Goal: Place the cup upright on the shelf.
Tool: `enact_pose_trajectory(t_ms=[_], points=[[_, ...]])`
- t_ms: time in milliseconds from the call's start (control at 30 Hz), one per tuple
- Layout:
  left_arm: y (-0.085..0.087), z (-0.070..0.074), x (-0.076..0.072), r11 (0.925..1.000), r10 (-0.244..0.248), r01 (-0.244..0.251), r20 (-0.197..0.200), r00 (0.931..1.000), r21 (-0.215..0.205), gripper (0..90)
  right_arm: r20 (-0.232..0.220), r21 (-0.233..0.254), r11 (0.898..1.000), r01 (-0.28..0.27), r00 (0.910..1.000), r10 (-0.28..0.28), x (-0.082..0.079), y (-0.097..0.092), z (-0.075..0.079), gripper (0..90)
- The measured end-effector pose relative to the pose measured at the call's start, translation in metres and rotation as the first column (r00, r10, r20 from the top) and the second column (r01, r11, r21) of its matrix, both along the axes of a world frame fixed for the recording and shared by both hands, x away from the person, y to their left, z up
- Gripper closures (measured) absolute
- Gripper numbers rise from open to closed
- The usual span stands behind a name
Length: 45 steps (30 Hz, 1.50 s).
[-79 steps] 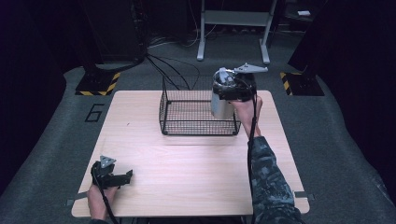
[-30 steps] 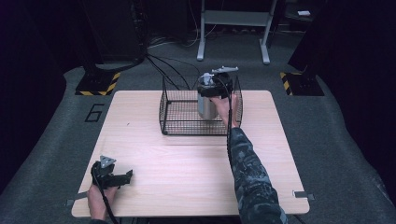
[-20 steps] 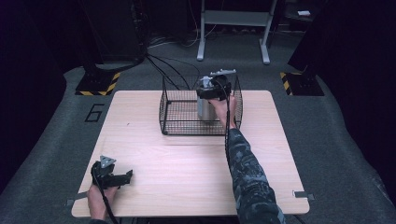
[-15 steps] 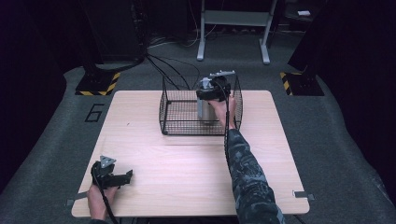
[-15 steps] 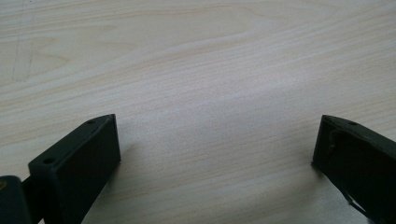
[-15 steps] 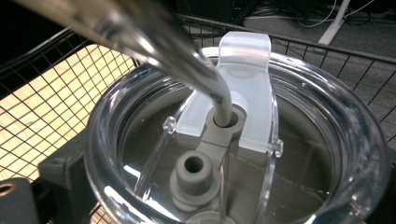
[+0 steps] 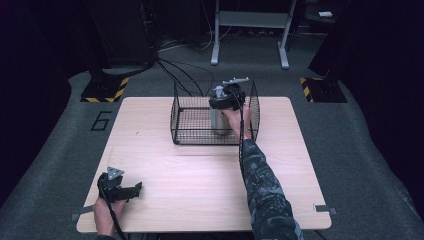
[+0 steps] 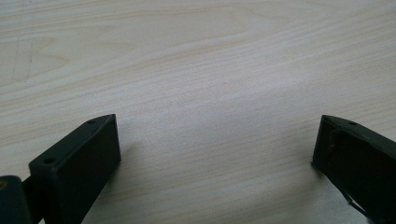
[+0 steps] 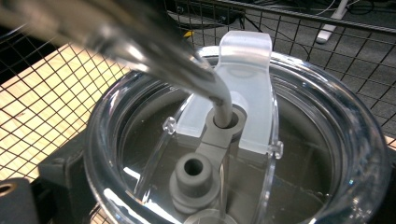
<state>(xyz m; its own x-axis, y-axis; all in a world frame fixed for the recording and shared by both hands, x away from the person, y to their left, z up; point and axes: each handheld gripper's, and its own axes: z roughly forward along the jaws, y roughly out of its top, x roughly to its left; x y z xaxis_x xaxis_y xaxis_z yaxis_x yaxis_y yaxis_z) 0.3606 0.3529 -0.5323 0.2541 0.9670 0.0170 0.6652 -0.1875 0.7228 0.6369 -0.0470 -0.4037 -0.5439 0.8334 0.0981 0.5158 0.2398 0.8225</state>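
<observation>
Left tool [image 7: 131, 190]: rested on the near bench [image 7: 200, 170], jaws wide apart, nothing held
Right tool [image 7: 226, 100]: clamped on tumbler [image 7: 219, 120], held inside wire basket [image 7: 195, 131]
Risk: straw [image 9: 140, 42] could be snagged on the mesh, tipping the tumbler

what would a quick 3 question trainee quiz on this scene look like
1. True or false: the left tool rests on the table with its jaws apart.
2. Where is the tumbler that the right tool grips?
A. inside the wire basket
B. beside the left tool
C. on the floor
3. Fill in: through the tumbler's clear lid passes a metal ____.

Key: 1 true; 2 A; 3 straw.
</observation>
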Motion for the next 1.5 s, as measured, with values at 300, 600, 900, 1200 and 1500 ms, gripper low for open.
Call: enact_pose_trajectory(t_ms=[300,600,900,1200,1500], points=[[0.0,0.0,0.0,1.0,0.003,-0.003,0.006,1.0,-0.006,0.5,-0.006,0.001,1.0,-0.007,1.0,0.007,-0.005,-0.004,-0.002,3.1],[-0.001,-0.001,0.0,1.0,0.008,-0.008,0.011,0.9999,-0.005,0.5,-0.011,-0.004,1.0,-0.012,0.9999,0.012,-0.011,-0.01,-0.003,2.9],[-0.001,-0.001,0.0,1.0,0.008,-0.008,0.01,0.9999,-0.005,0.5,-0.011,-0.017,1.0,-0.013,0.9999,0.013,-0.013,-0.008,-0.002,2.1],[-0.001,0.0,0.0,0.9999,0.008,-0.008,0.007,0.9999,-0.007,0.5,-0.009,-0.022,0.999,-0.048,0.9988,0.048,-0.018,-0.004,0.003,0.0],[-0.001,0.0,0.0,0.9999,0.008,-0.008,0.005,1.0,-0.009,0.5,-0.002,-0.013,0.998,-0.059,0.9983,0.059,-0.033,-0.014,0.019,0.0]])
